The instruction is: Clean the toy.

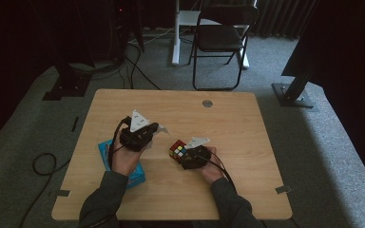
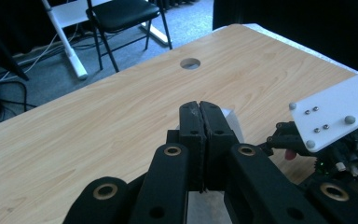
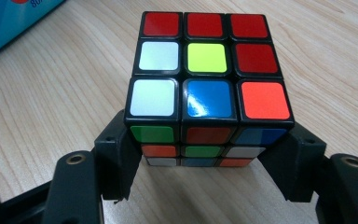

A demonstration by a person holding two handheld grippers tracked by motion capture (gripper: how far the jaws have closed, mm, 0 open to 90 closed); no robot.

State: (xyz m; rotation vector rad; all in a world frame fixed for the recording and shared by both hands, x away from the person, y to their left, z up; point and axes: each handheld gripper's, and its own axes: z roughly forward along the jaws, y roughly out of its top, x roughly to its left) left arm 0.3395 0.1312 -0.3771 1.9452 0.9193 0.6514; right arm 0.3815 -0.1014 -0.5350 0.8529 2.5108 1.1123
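Right claw (image 3: pixel 205 158): the colourful plastic puzzle cube (image 3: pixel 207 88) is grasped on its two sides by the black jaws, low on the cube.
Cube place: the cube is seen resting on the pale wooden surface (image 1: pixel 228 118), near the middle, just in front of the right hand (image 1: pixel 209 164).
Left claw (image 2: pixel 199 122): it is clenched tight, and a thin white sheet, maybe a tissue (image 2: pixel 230 121), seems to be pinched in it; what it is cannot be told for sure.
Step in hand: the cube is likely to be wiped with the white sheet.
How to do it well: the cube should be kept still and gripped evenly, so it is not twisted or tipped. The sheet should be brought gently to the top face.
Other things: a flat blue box (image 1: pixel 105 151) is lying under the left arm, close to the surface's edge. A black folding chair (image 1: pixel 221 35) is standing behind, well apart.
In the way: nothing is lying between the two claws.
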